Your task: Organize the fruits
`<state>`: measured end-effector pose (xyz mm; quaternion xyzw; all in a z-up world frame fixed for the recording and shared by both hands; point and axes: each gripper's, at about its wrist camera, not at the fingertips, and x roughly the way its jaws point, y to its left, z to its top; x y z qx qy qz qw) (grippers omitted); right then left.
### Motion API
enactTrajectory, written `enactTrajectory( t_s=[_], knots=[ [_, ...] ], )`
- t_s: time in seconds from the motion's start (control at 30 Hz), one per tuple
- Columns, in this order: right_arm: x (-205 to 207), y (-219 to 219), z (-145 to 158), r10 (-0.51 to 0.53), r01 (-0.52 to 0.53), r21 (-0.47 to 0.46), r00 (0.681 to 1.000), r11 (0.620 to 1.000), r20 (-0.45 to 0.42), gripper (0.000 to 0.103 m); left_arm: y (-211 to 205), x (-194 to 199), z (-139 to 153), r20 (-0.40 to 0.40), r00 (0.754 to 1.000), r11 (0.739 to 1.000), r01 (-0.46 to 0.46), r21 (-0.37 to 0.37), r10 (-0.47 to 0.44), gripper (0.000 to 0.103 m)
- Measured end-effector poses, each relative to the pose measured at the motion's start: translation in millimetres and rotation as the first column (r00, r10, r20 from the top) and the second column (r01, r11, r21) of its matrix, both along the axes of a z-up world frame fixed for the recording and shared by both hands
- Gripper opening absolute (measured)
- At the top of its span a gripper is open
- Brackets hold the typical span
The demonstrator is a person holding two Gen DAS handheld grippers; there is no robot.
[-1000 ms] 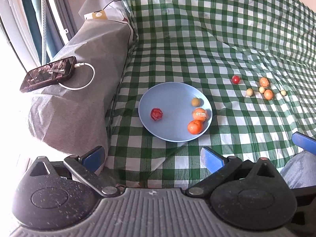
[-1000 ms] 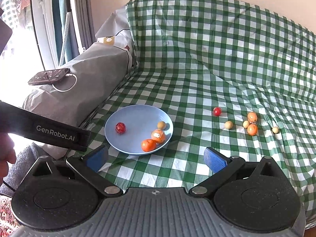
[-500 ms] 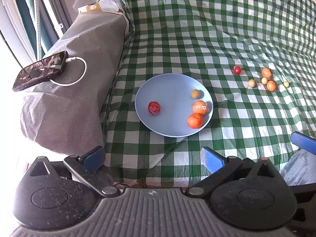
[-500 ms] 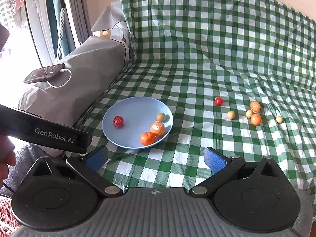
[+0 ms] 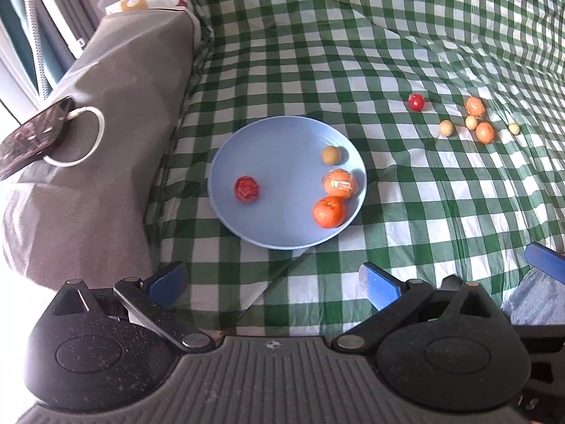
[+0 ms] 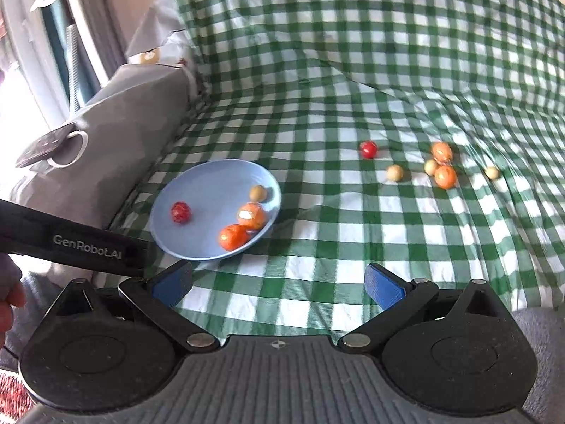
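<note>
We see a sofa draped in a green-and-white checked cloth [image 5: 406, 212], with a round, shallow, pale blue plate [image 5: 282, 141] resting on the seat near a grey-covered armrest [image 5: 106, 141]. Four fruits lie in the plate: a dark red, rough-skinned berry-like fruit [image 5: 246, 189] left of centre by itself, and along the right side a small tan round fruit [image 5: 331, 154], below it an orange wrapped in clear film [image 5: 339, 183], and nearest us a bare bright orange [image 5: 328, 212] touching the wrapped one. Well apart from the plate, farther right on the cloth, six loose fruits lie scattered: a shiny red round fruit [image 5: 416, 101], a pale beige ball [image 5: 446, 128], a wrapped orange [image 5: 475, 106], a second beige ball [image 5: 471, 122] just beside a small orange [image 5: 485, 132], and a third beige ball [image 5: 514, 128] at the far right. A dark phone [image 5: 31, 134] with a looped white cable [image 5: 88, 134] sits on the armrest. Our left gripper [image 5: 272, 282] hovers low in front of the plate, its blue-padded fingers spread wide with nothing between them. Our right gripper [image 6: 279, 281] is likewise spread wide and empty, held over the cloth in front of the plate and well short of the loose fruits.
</note>
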<state>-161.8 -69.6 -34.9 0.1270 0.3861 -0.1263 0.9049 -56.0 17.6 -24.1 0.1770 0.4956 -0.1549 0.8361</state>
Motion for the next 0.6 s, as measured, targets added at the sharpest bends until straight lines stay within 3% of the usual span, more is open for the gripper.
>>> enactTrajectory(
  t_s=[0.23, 0.4, 0.6],
  knots=[
    [5, -67, -21, -0.216, 0.216, 0.002, 0.976, 0.976, 0.012, 0.102, -57, 27, -12, -0.028, 0.998, 0.999, 0.049, -0.013, -0.049, 0.103],
    [9, -133, -43, -0.38, 0.381, -0.053, 0.925, 0.923, 0.023, 0.102, -121, 52, -24, -0.012, 0.99, 0.989, 0.137, -0.063, -0.138, 0.103],
    [28, -238, -70, -0.512, 0.521, -0.125, 0.853, 0.844, 0.096, 0.099, -207, 86, -70, -0.037, 0.971, 0.968, 0.234, -0.088, -0.238, 0.103]
  ],
)
